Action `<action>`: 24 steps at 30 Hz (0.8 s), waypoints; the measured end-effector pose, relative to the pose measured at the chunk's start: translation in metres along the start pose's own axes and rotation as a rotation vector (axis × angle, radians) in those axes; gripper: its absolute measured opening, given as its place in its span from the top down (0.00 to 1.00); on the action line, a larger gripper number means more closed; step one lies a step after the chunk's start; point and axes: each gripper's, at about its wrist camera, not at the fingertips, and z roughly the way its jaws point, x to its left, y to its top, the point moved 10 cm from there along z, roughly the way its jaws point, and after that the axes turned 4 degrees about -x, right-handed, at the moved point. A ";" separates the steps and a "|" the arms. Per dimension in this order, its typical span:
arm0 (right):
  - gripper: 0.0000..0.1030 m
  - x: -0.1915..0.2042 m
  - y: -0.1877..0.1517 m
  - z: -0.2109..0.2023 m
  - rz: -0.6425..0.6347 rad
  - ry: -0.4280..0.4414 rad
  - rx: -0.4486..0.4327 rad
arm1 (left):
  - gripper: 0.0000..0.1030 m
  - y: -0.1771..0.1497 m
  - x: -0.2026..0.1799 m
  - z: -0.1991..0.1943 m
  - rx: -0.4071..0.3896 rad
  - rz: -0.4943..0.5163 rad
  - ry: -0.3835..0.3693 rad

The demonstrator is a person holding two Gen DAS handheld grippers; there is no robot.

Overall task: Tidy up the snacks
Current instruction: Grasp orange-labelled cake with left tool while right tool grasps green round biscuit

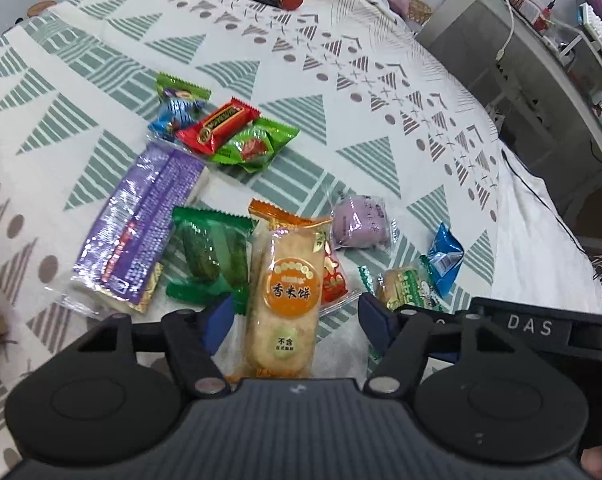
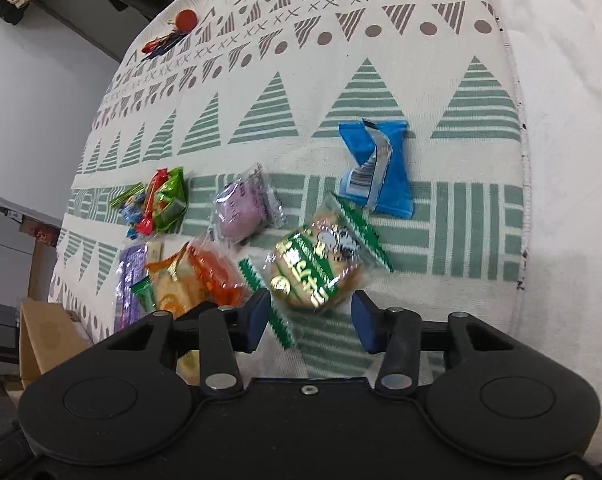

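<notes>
Between each hand-held gripper's [image 1: 297, 312] [image 2: 311, 312] half-open jaws, untouched: left, rice cracker pack [image 1: 285, 292]; right, green biscuit pack [image 2: 313, 268].

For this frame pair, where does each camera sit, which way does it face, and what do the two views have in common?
Left wrist view: on the left gripper, looking steeply down at the patterned cloth; its fingers straddle the rice cracker pack, with a fingertip of the person low right.
Right wrist view: on the right gripper, angled down; its fingers flank the green-striped cookie pack.
Shared: the cracker pack, cookie pack, purple bun packet, blue packet, and red keychain.
</notes>
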 end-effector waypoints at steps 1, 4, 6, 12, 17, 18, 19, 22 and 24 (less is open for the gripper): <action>0.55 0.000 0.002 0.002 0.000 -0.004 -0.003 | 0.35 0.000 0.001 0.003 0.002 -0.003 0.001; 0.55 -0.002 0.007 0.007 0.006 -0.011 -0.009 | 0.39 0.000 0.002 0.010 0.008 0.002 0.012; 0.53 -0.003 0.010 0.009 0.012 -0.012 -0.017 | 0.47 0.001 0.003 0.013 0.008 0.014 0.021; 0.37 0.000 0.019 0.014 -0.005 -0.050 -0.051 | 0.67 0.005 0.007 0.013 0.001 0.010 0.021; 0.36 0.003 0.028 0.024 -0.010 -0.138 -0.073 | 0.67 0.009 0.008 0.005 -0.022 0.003 0.016; 0.36 0.005 0.028 0.026 -0.013 -0.164 -0.070 | 0.67 0.010 0.009 0.003 -0.030 0.000 0.018; 0.36 0.007 0.026 0.027 -0.026 -0.191 -0.069 | 0.67 0.011 0.011 0.001 -0.036 -0.001 0.022; 0.51 0.007 0.021 0.026 -0.048 -0.249 -0.071 | 0.67 0.015 0.014 -0.003 -0.042 0.001 0.033; 0.53 0.004 0.017 0.024 -0.028 -0.248 -0.068 | 0.67 0.018 0.014 -0.004 -0.045 0.005 0.044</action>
